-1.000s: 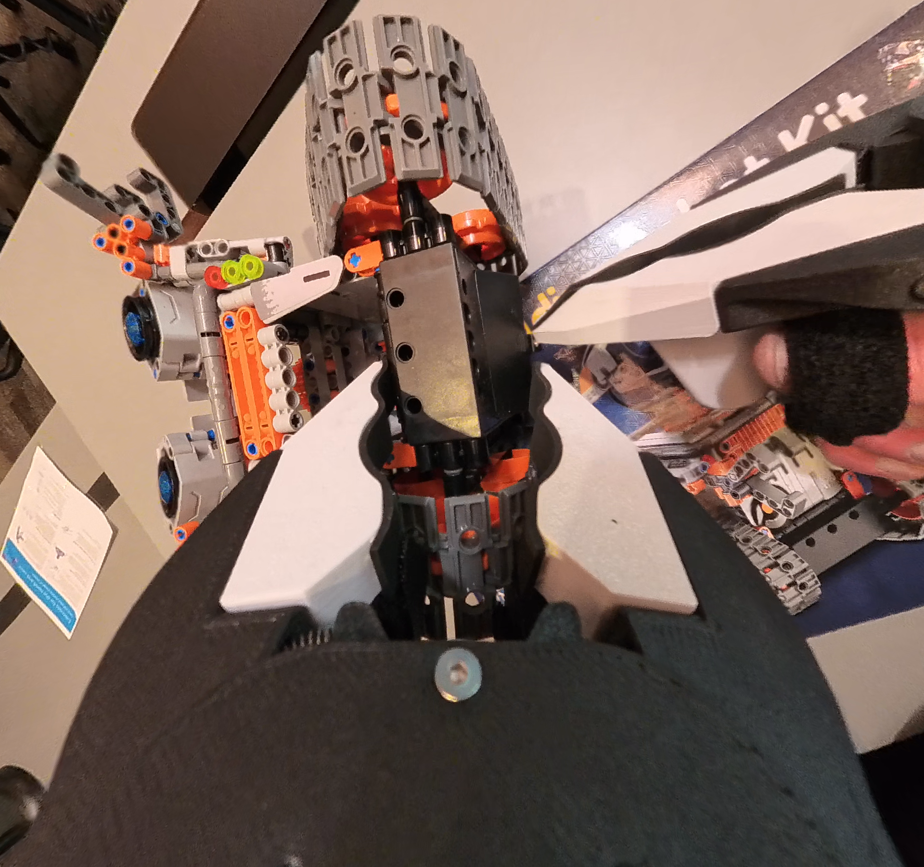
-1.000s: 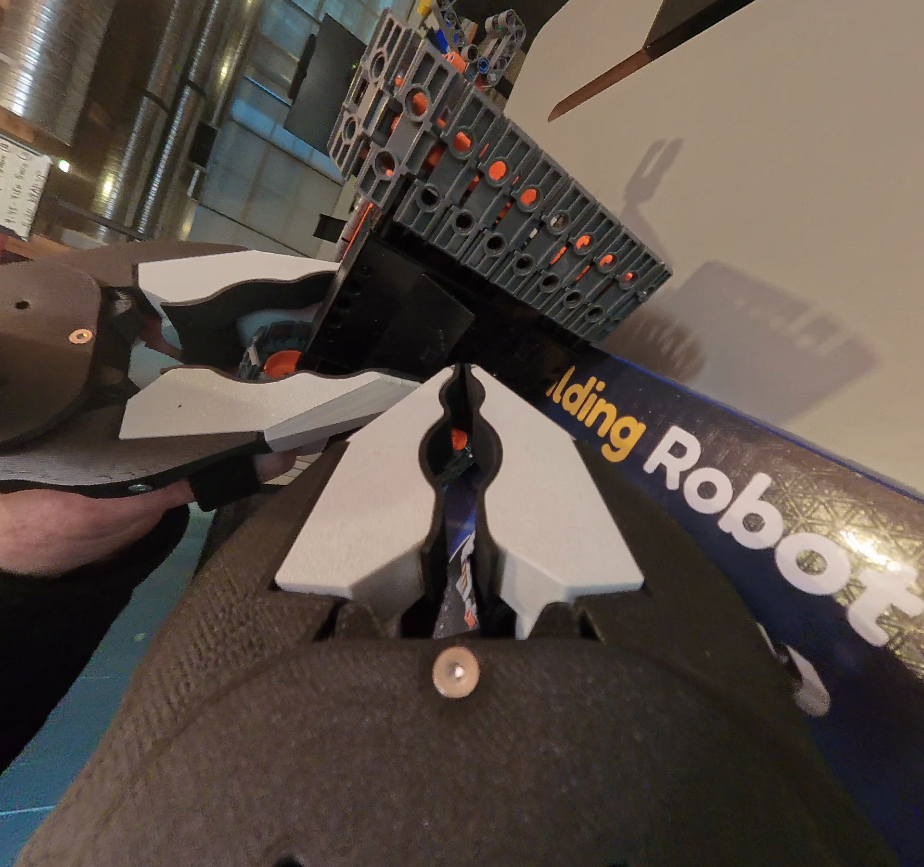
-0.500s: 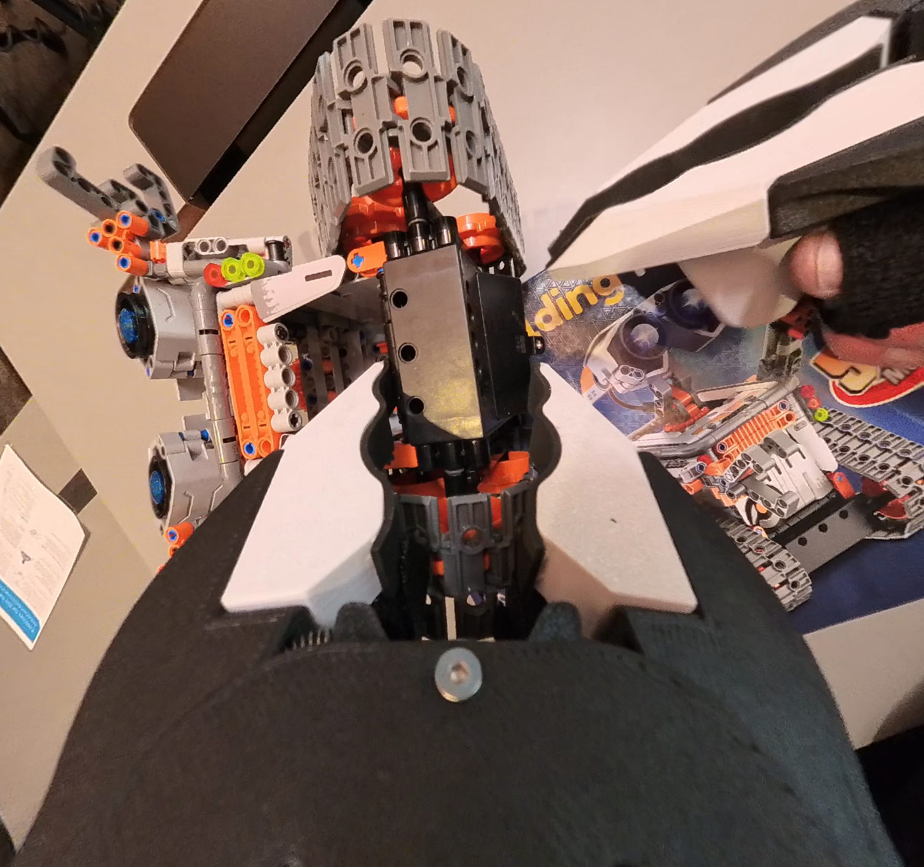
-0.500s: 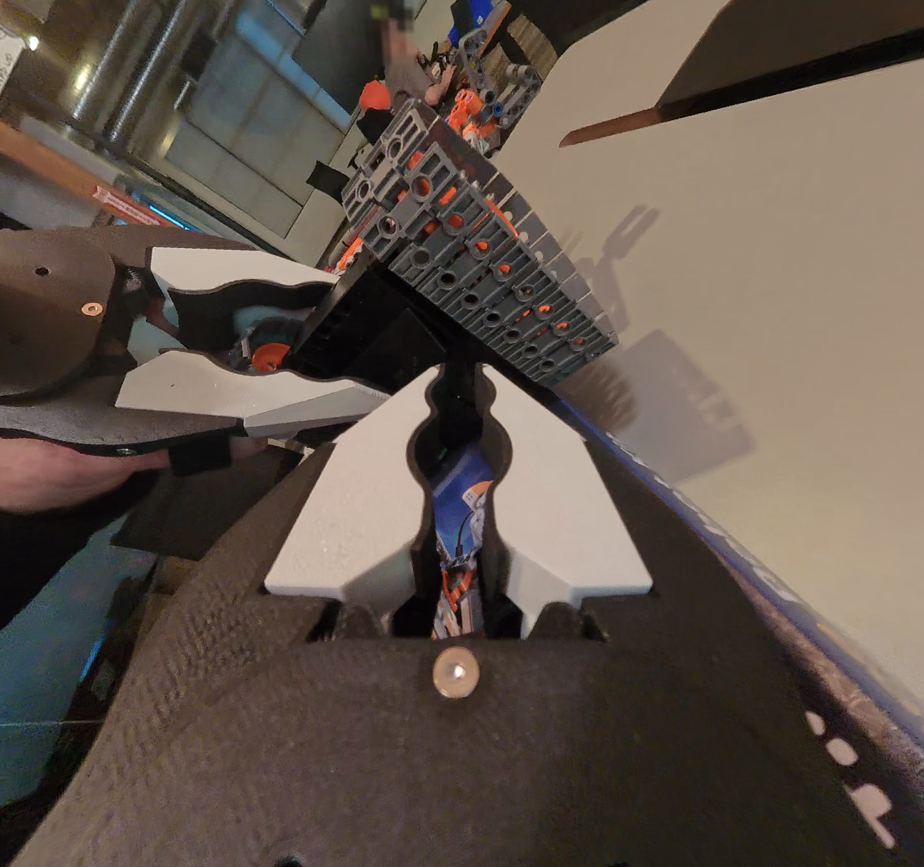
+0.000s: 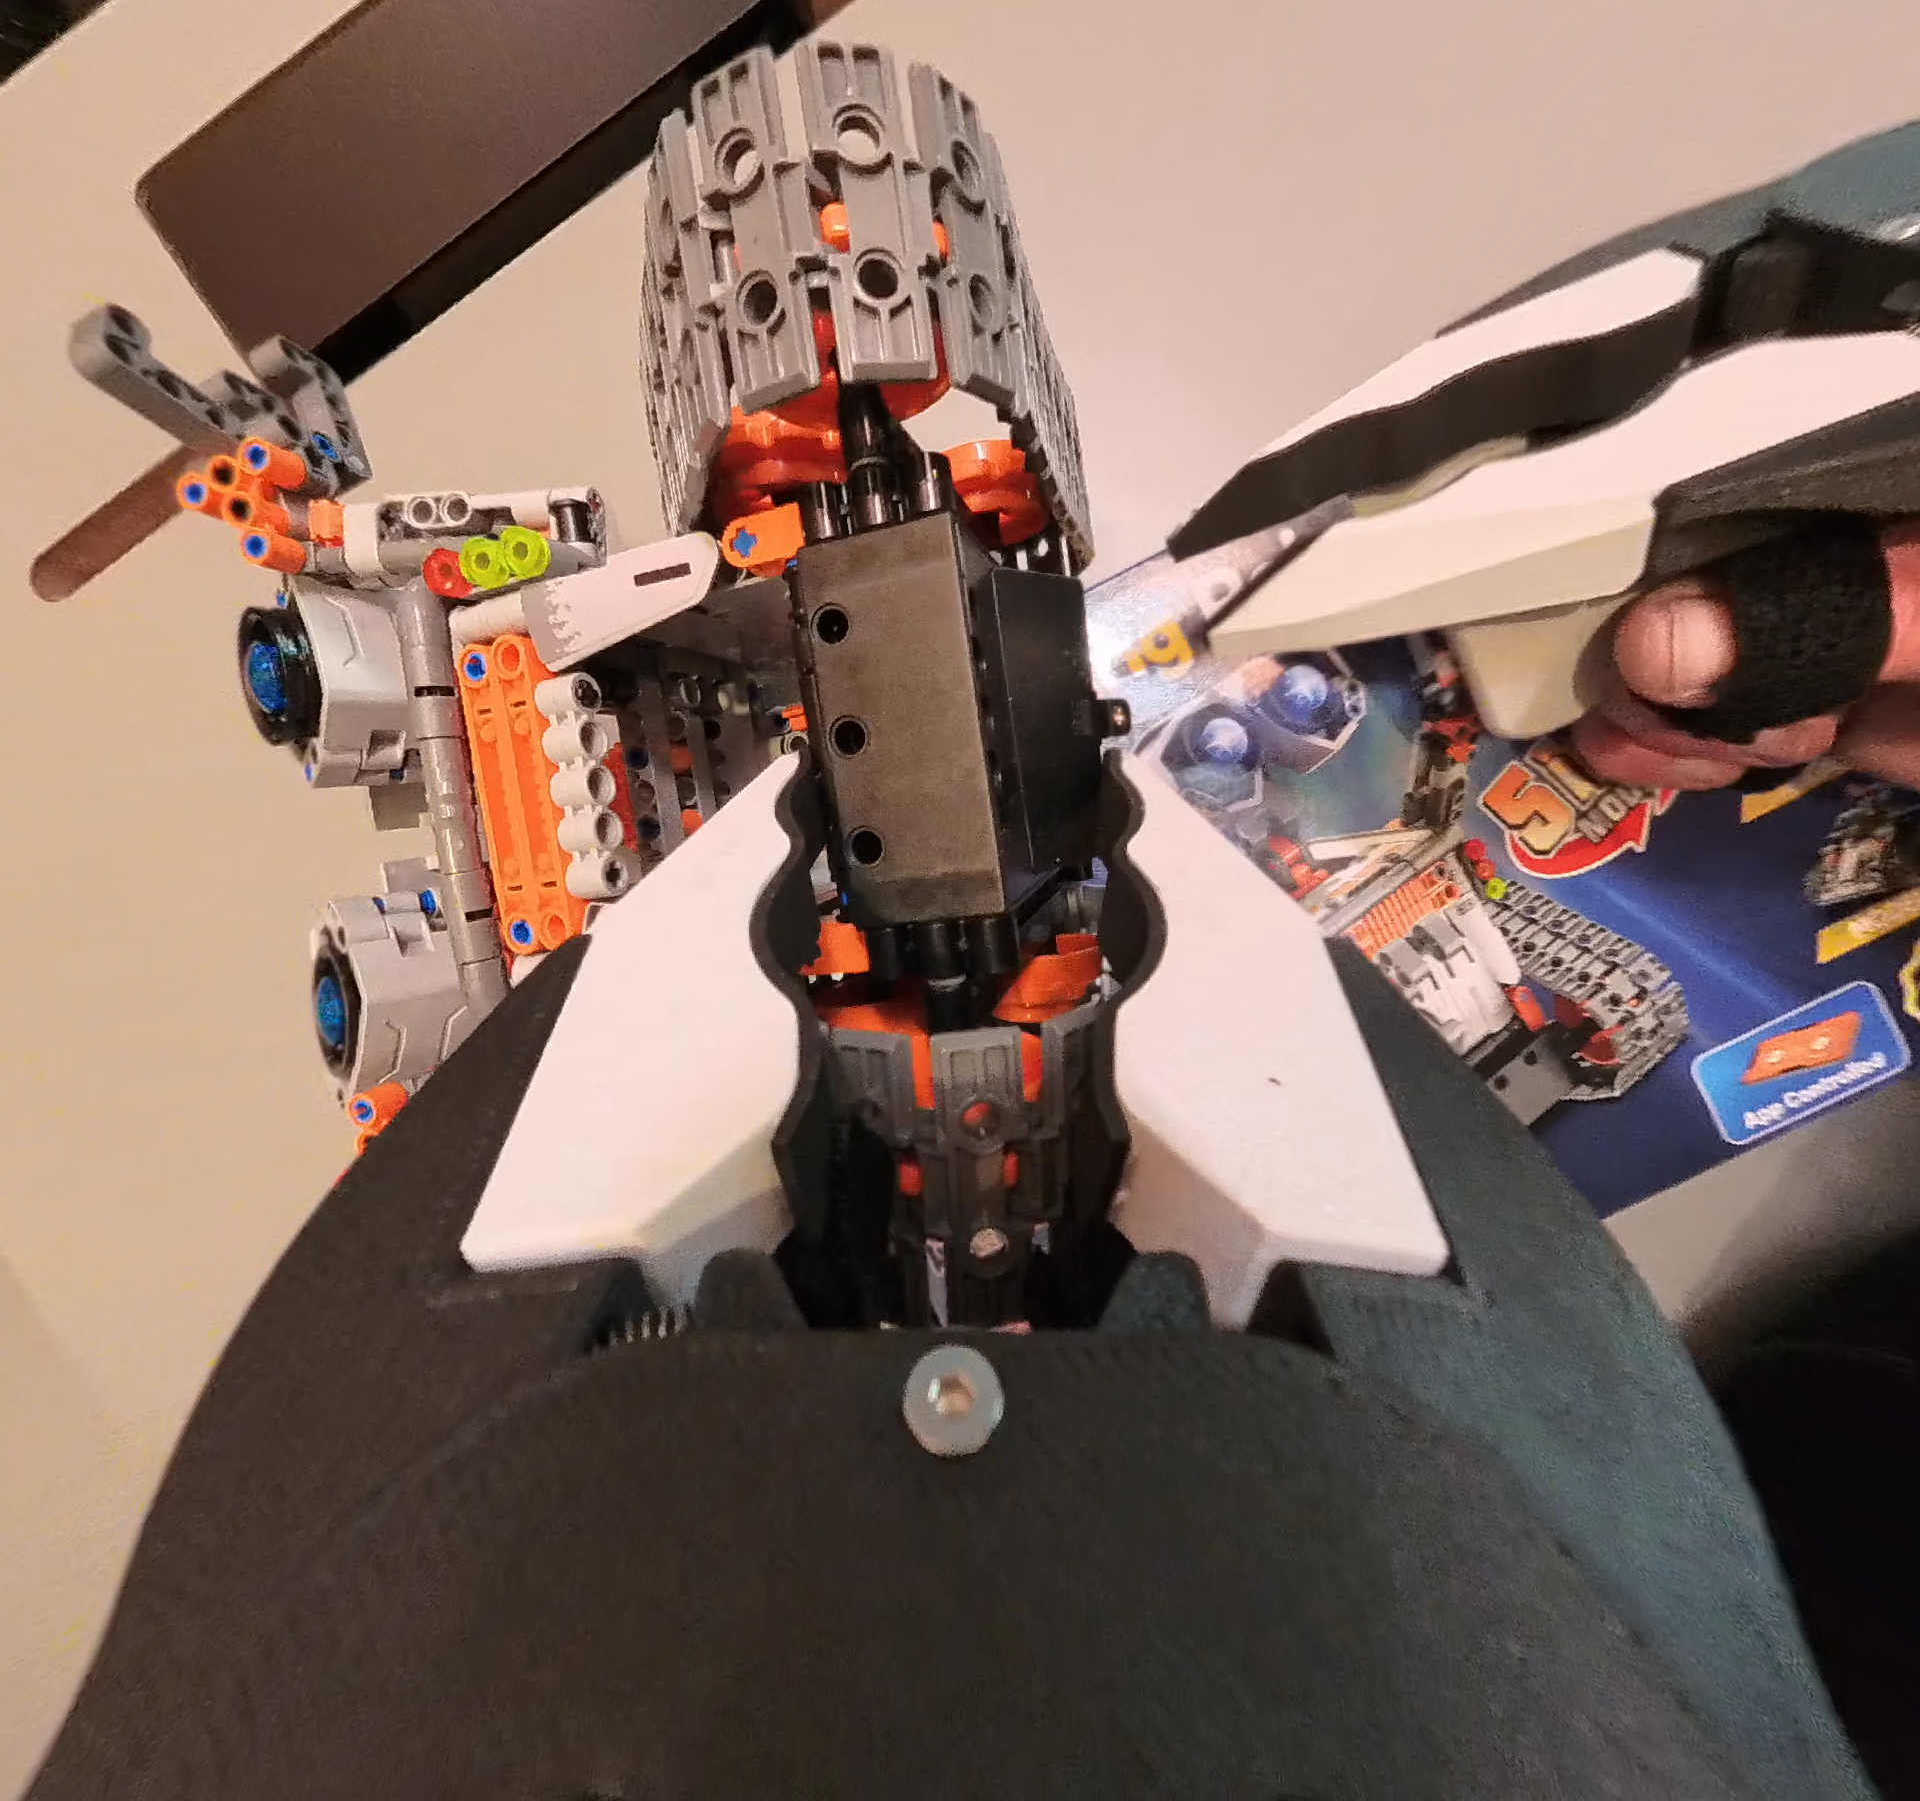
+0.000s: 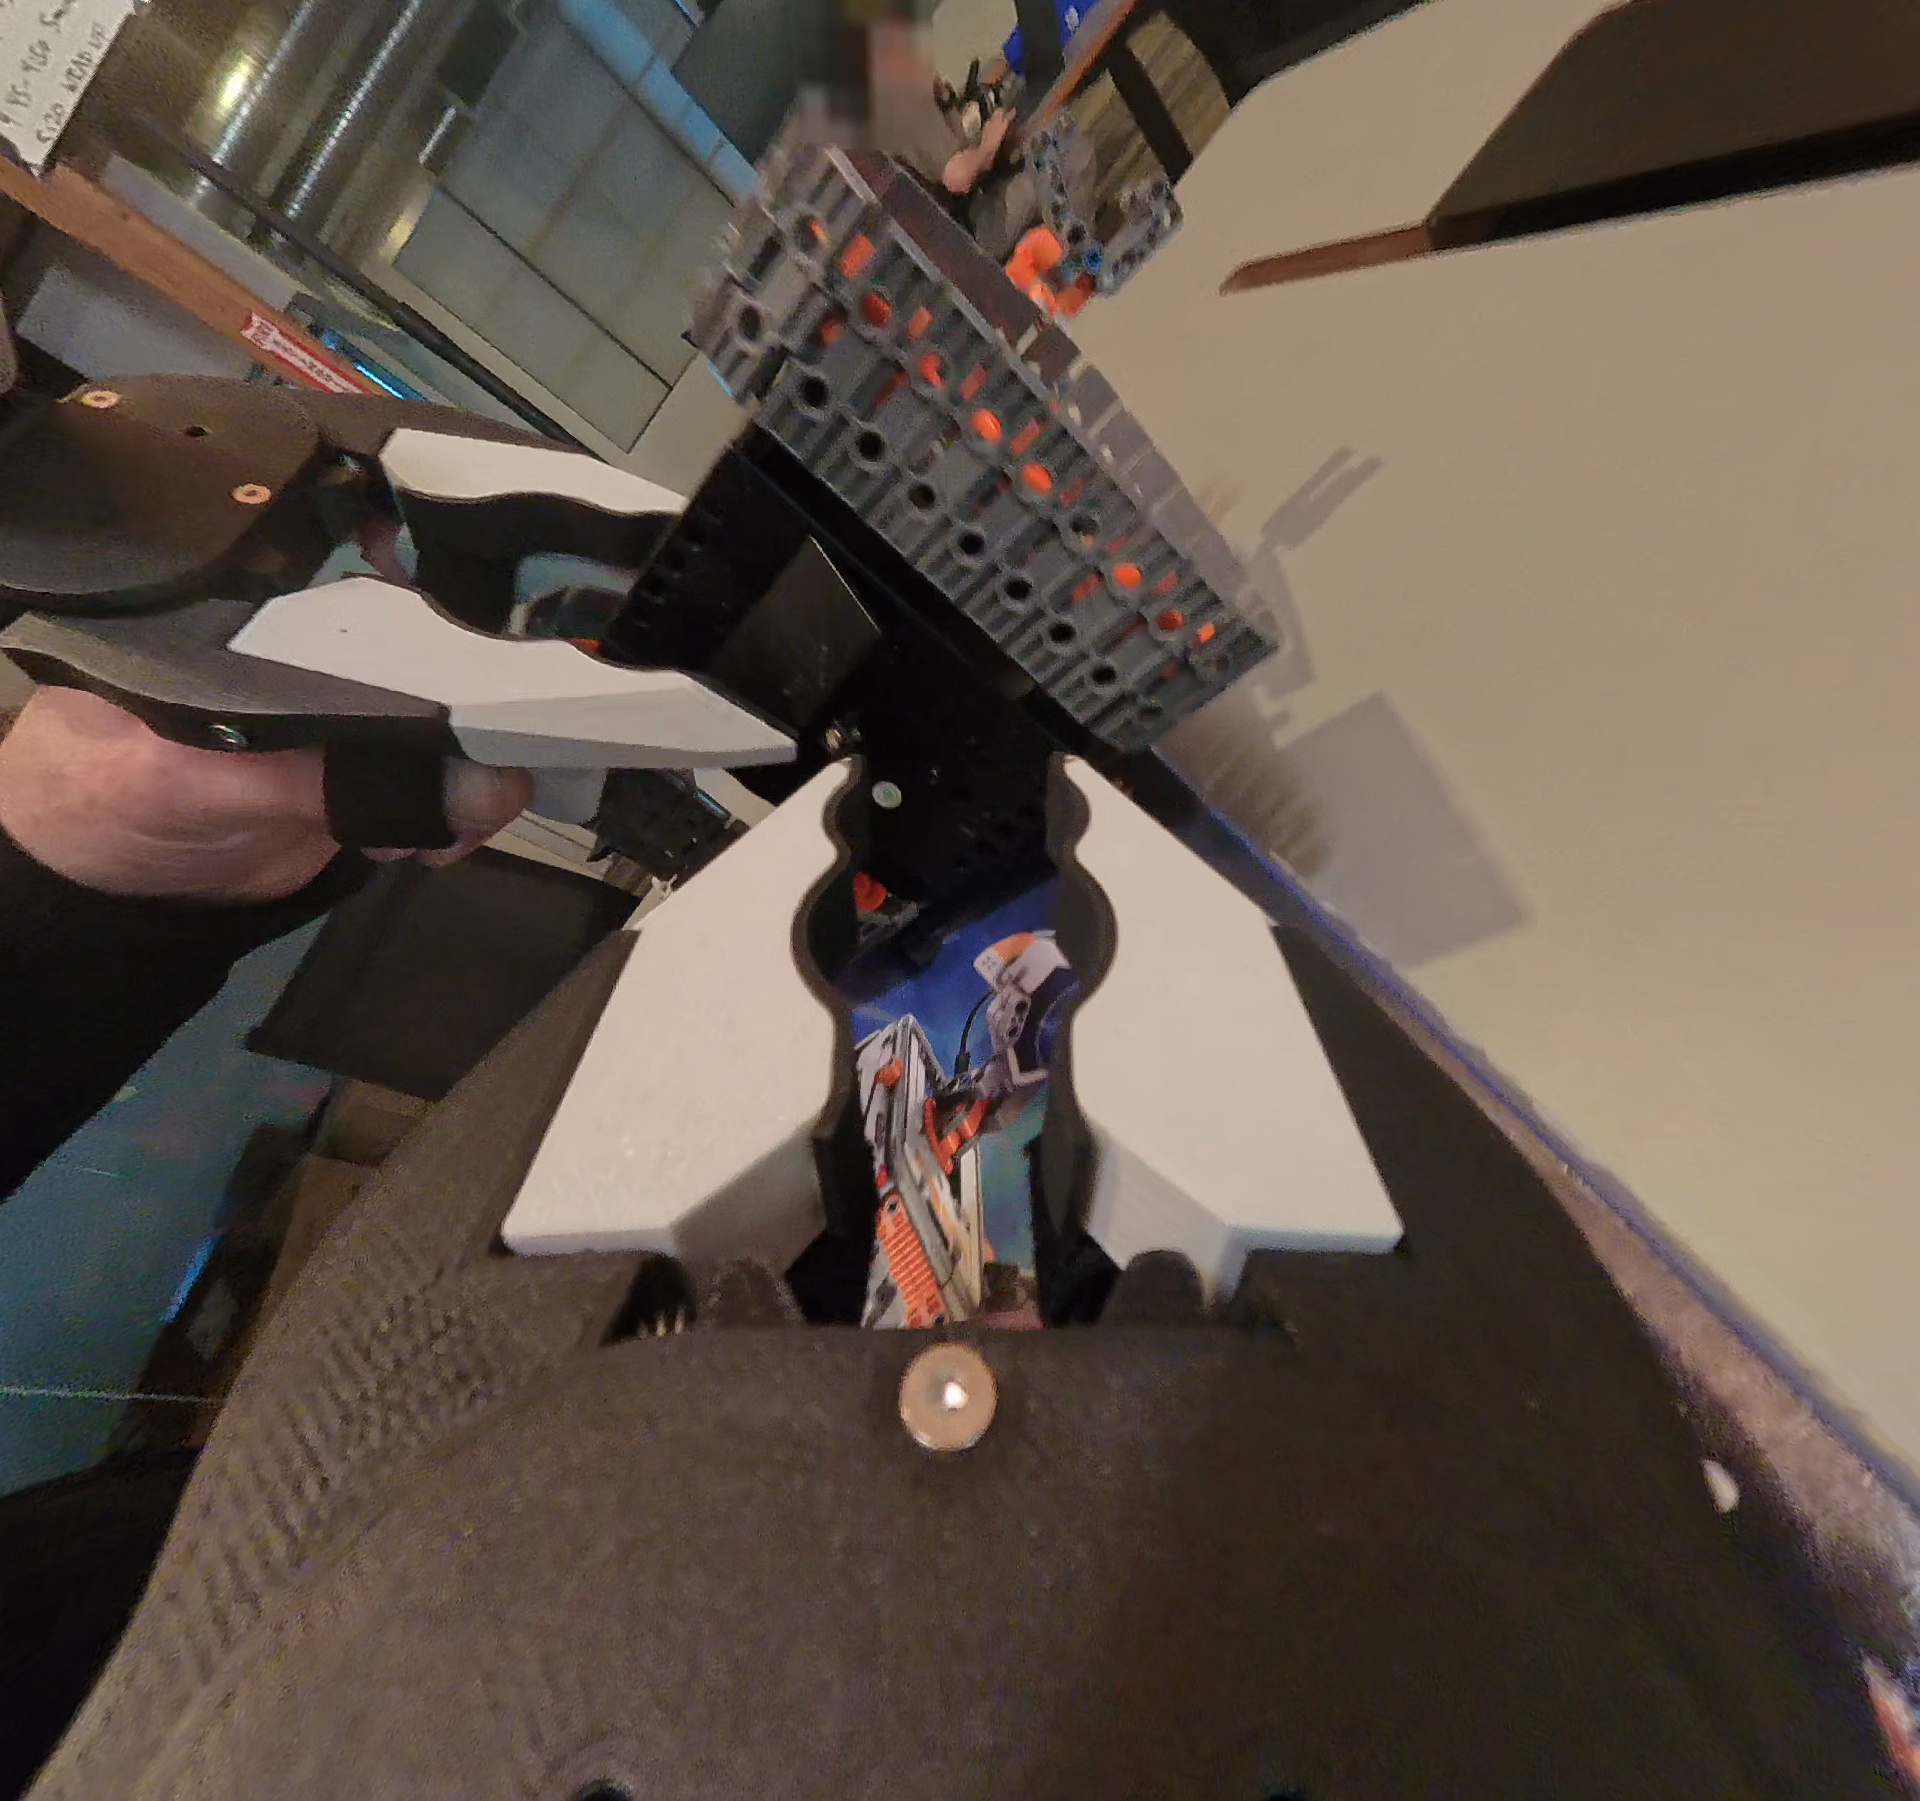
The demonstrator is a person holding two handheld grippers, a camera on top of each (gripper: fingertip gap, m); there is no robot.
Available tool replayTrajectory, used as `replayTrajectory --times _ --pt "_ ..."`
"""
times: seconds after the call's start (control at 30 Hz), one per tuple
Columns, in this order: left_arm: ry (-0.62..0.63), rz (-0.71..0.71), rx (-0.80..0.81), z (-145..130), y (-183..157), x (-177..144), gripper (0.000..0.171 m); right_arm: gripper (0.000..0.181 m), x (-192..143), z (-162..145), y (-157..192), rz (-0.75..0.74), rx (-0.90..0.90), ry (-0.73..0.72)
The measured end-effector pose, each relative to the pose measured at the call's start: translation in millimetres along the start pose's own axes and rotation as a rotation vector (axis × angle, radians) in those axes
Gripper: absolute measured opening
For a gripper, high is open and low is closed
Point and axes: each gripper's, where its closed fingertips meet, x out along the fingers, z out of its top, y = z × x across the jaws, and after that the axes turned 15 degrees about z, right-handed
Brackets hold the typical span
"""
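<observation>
Your left gripper (image 5: 951, 816) has its white fingers (image 5: 665, 1013) pinching the black block body of a brick-built tracked robot model (image 5: 894, 712), held up off the bench (image 5: 1351, 141). The model is black at the core, with orange hubs, a grey link tread looping over the top, and grey-and-orange arms with blue lenses off to its left. Its long axis runs straight away from you along the fingers, tread end farthest out. Your right gripper (image 6: 951, 816) has its fingers (image 6: 717, 1055) spread with nothing between them, just beside the model, over a blue printed box (image 5: 1662, 920) lying on the bench.
</observation>
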Motion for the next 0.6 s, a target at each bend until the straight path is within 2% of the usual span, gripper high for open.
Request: replayTrajectory --times 0.17,0.2,0.3,0.37,0.6 --pt "-0.030 -0.082 -0.082 6 -6 -10 0.051 0.077 -4 -3 -9 -0.023 0.154 -0.058" --pt "-0.035 -0.099 -0.091 7 -8 -11 0.051 0.081 -2 -3 -11 -0.025 0.173 -0.067" --pt "-0.047 -0.110 -0.106 9 -9 -15 0.050 0.079 3 1 -10 0.047 0.278 -0.130" --pt "-0.056 -0.114 -0.127 11 -7 -17 0.050 0.075 3 2 -10 0.045 0.270 -0.137" --pt "-0.090 -0.180 -0.203 23 -7 -32 0.051 0.082 16 17 2 0.156 0.291 -0.209"
